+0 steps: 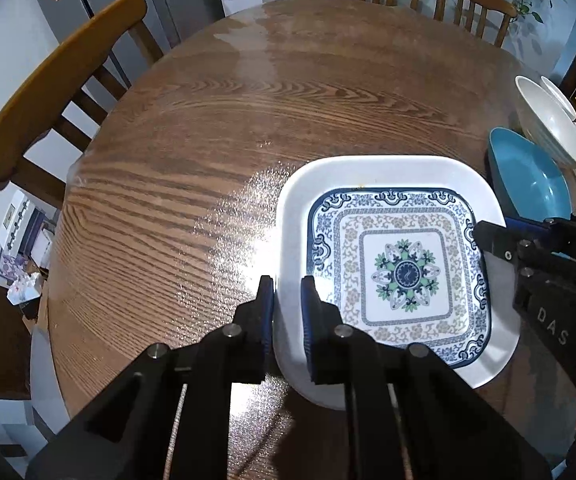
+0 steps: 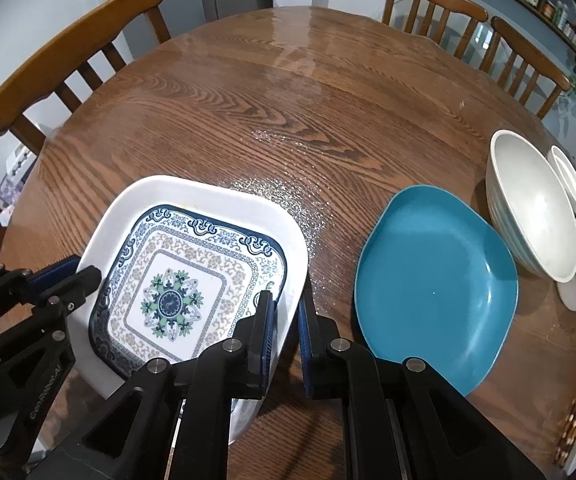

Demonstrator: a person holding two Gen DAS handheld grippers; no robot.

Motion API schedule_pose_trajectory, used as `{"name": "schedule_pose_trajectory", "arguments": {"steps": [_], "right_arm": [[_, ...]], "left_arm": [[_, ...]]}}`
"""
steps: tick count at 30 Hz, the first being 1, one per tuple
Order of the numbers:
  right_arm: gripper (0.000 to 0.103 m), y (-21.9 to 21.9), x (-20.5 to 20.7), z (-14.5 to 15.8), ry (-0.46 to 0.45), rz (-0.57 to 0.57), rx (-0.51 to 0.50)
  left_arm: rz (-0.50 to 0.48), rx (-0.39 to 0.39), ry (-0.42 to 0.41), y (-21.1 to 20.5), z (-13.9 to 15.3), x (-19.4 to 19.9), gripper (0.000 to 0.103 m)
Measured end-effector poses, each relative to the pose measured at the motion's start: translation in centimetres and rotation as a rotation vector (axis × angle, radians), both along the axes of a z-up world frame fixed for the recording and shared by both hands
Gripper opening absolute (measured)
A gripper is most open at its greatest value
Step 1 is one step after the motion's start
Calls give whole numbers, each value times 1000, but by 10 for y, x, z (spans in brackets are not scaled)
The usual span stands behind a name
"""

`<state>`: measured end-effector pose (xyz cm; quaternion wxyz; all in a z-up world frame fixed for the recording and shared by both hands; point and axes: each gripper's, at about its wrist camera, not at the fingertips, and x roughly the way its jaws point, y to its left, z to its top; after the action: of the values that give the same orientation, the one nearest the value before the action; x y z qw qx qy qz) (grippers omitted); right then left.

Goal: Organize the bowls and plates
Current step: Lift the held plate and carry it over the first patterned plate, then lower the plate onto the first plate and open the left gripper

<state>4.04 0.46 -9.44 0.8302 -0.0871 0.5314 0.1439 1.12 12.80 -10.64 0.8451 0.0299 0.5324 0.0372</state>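
The square patterned plate (image 1: 400,272) sits on the tabletop (image 1: 207,140), each gripper's fingers clamping an opposite rim. Rigid, glossy and likely breakable, it seems best held by both rims.

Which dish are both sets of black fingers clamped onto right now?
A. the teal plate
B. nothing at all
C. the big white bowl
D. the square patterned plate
D: the left gripper pinches one rim of the square patterned plate and the right gripper pinches the opposite rim, while the teal plate and the big white bowl sit untouched.
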Motion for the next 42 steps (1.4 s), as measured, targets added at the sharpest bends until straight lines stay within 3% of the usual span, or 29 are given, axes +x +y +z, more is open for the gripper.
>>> {"name": "schedule_pose_trajectory", "arguments": {"steps": [13, 21, 23, 25, 29, 31, 36, 38, 40, 42], "right_arm": [[12, -4, -5, 7, -24, -7, 9], [12, 1, -11, 21, -87, 7, -8], [12, 1, -14, 26, -94, 12, 10], [12, 0, -18, 32, -103, 17, 26], [12, -8, -25, 41, -115, 9, 63], [12, -14, -29, 45, -120, -6, 83], [14, -37, -37, 54, -135, -60, 114], [21, -46, -42, 58, -142, -85, 132], [43, -57, -47, 62, -153, -115, 150], [54, -69, -52, 67, -174, -142, 163]], "left_arm": [[1, 8, -23, -2, 7, -4, 13], [10, 1, -42, 0, 15, -9, 13], [9, -1, -48, 0, 18, -10, 18], [5, -5, -60, -1, 23, -12, 32], [-4, -7, -84, -4, 32, -16, 41], [-7, -9, -94, -6, 36, -18, 55], [-18, -7, -119, -15, 47, -21, 70], [-27, -6, -125, -19, 50, -22, 73], [-38, -4, -133, -25, 54, -23, 77], [-52, -4, -139, -31, 57, -24, 78]]}}
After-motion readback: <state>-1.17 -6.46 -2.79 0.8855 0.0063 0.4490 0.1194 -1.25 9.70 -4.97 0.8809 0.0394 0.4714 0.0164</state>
